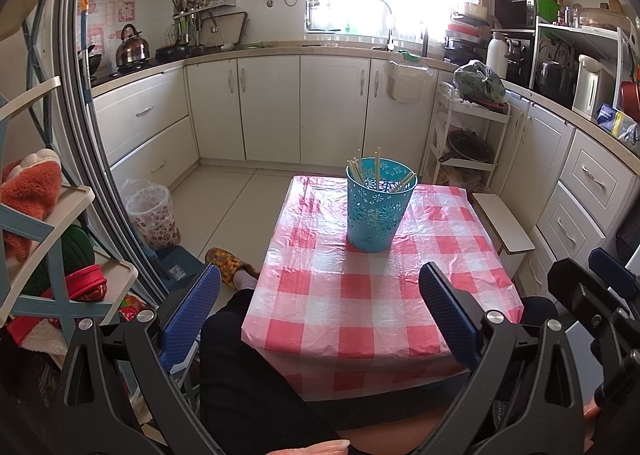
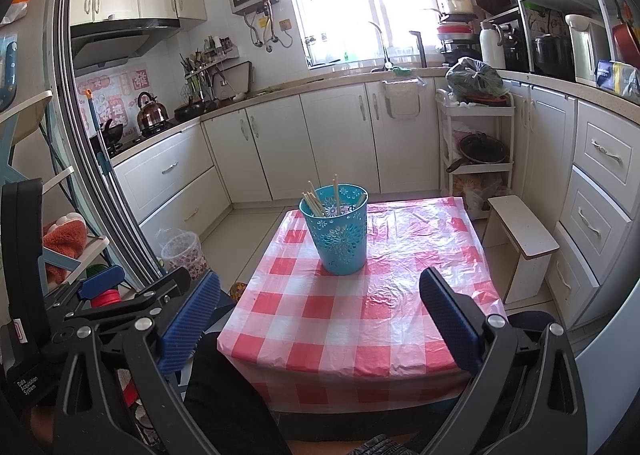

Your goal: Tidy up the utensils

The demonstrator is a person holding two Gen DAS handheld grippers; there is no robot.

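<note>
A blue perforated plastic cup (image 1: 378, 207) (image 2: 336, 229) stands upright toward the far side of a small table covered in a red-and-white checked cloth (image 1: 360, 295) (image 2: 360, 295). Several wooden chopsticks (image 1: 376, 171) (image 2: 316, 199) lean inside it. My left gripper (image 1: 320, 311) hangs open over the table's near edge, well short of the cup, with nothing between its blue pads. My right gripper (image 2: 320, 315) is likewise open and empty at the near edge. In the left wrist view the right gripper's body (image 1: 592, 287) shows at the right edge.
A person's dark-clothed legs (image 1: 248, 375) sit at the table's near side, a patterned slipper (image 1: 230, 265) on the floor. A white stool (image 2: 520, 239) stands right of the table, a rolling cart (image 2: 476, 143) behind it, a bin (image 1: 154, 215) to the left, and a shelf rack (image 1: 52, 239) at far left.
</note>
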